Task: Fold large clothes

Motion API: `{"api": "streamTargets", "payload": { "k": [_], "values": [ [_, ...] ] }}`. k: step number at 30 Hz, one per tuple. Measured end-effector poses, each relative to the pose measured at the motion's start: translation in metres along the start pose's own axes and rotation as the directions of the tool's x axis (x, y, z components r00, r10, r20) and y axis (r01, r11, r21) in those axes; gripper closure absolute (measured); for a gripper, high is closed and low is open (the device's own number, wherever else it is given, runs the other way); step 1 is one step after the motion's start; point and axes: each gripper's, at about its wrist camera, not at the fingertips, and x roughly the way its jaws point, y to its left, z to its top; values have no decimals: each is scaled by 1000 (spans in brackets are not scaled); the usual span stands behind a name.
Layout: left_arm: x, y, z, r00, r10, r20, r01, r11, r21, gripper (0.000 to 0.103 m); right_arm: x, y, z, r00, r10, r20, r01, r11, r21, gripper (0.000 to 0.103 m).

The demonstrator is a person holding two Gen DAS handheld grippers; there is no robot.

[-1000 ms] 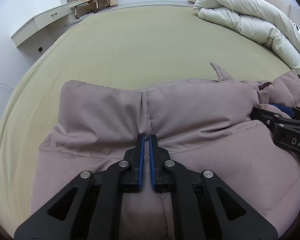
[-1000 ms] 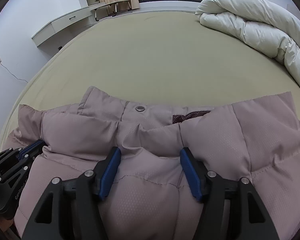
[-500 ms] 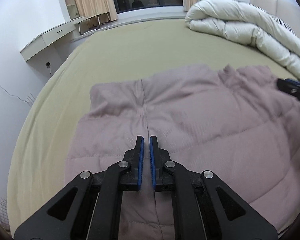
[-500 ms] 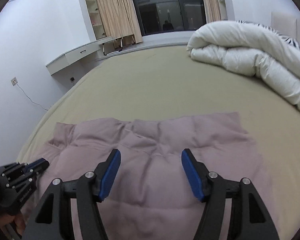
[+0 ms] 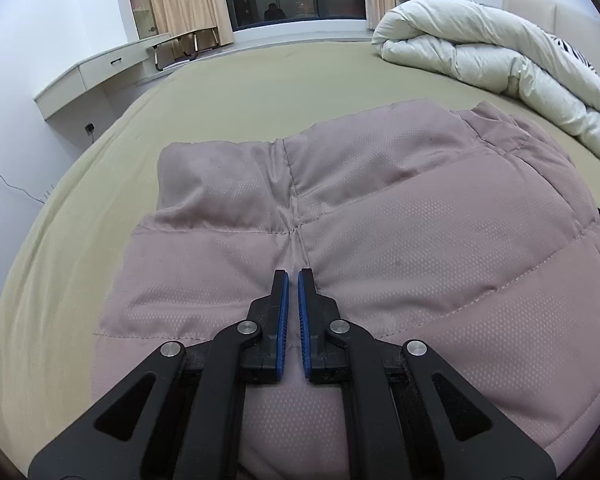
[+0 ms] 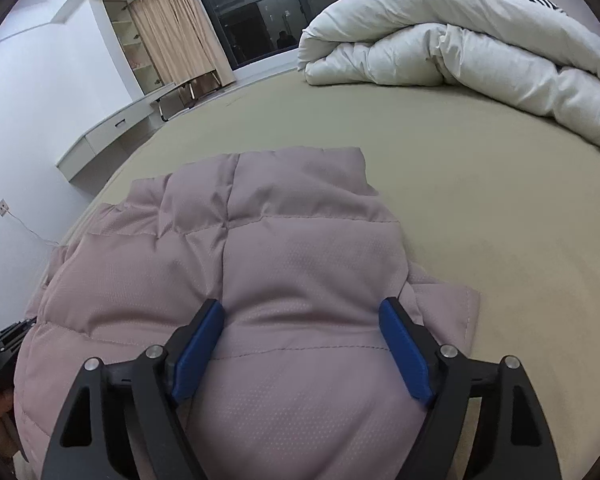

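Here we find our left gripper (image 5: 293, 276) clenched, its blue pads nearly together over a seam of the mauve puffer jacket (image 5: 400, 240), though we cannot tell whether any fabric is pinched between them. The jacket lies puffed and folded on the olive bed (image 5: 240, 92) near its front edge, and over its right side our right gripper (image 6: 302, 308) sits released, fingers spread wide across the quilted fabric. A rolled white duvet (image 6: 460, 40) rests at the bed's far right corner.
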Motion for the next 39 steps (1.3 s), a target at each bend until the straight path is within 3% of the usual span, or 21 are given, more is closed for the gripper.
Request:
{"api": "streamTargets", "payload": {
  "k": [3,8,11,13,16,18,21,22,28,31,33,34,35,37,39],
  "values": [
    [4,7,-1,1000,-30,-3,30,999,-25,98,1,-7,0,1000,19,15,-19,1000,16,20],
    [-14,22,3,997,-73,-25,71,995,-64,97,-4,4,4,999,-37,-1,37,999,-15,20],
    [-52,35,-3,999,8,35,-7,999,-33,97,-23,19,15,994,-102,-43,100,994,-36,20],
    [-66,41,-8,991,106,88,-106,994,-3,97,-47,30,20,999,-40,5,40,999,-16,20],
    [-43,56,-14,995,96,-7,-96,994,-54,97,-68,69,32,998,14,62,-8,996,-88,20],
    [-32,63,-22,995,101,-26,-102,993,-59,98,-60,95,38,999,33,41,-26,987,-161,20],
    [-26,62,-27,993,118,-12,-118,992,-44,98,-18,126,26,998,-28,-48,13,959,-283,20],
    [-24,63,-28,995,104,-6,-104,993,-52,98,1,124,18,996,-56,-69,33,954,-297,11],
    [-14,68,-33,997,74,-18,-75,995,-66,98,18,106,10,999,-16,-35,7,973,-230,7],
    [-29,72,-23,997,62,-45,-65,995,-70,97,18,107,14,998,-29,-59,15,972,-233,8],
    [-52,67,-9,999,36,8,-36,996,-79,97,6,112,24,996,-50,-77,32,975,-220,15],
    [-64,63,0,997,53,63,-49,997,-60,97,-4,117,28,997,-23,-70,8,980,-198,22],
    [-69,60,7,995,57,81,-54,998,-46,97,-13,122,31,999,3,-49,-12,983,-185,22],
    [-60,50,28,998,1,61,0,1000,-28,97,-23,134,47,1000,22,7,-20,981,-193,22],
    [-36,42,41,1000,2,13,-2,1000,-13,97,-13,144,60,999,32,-12,-34,976,-214,22]
  ]
}}
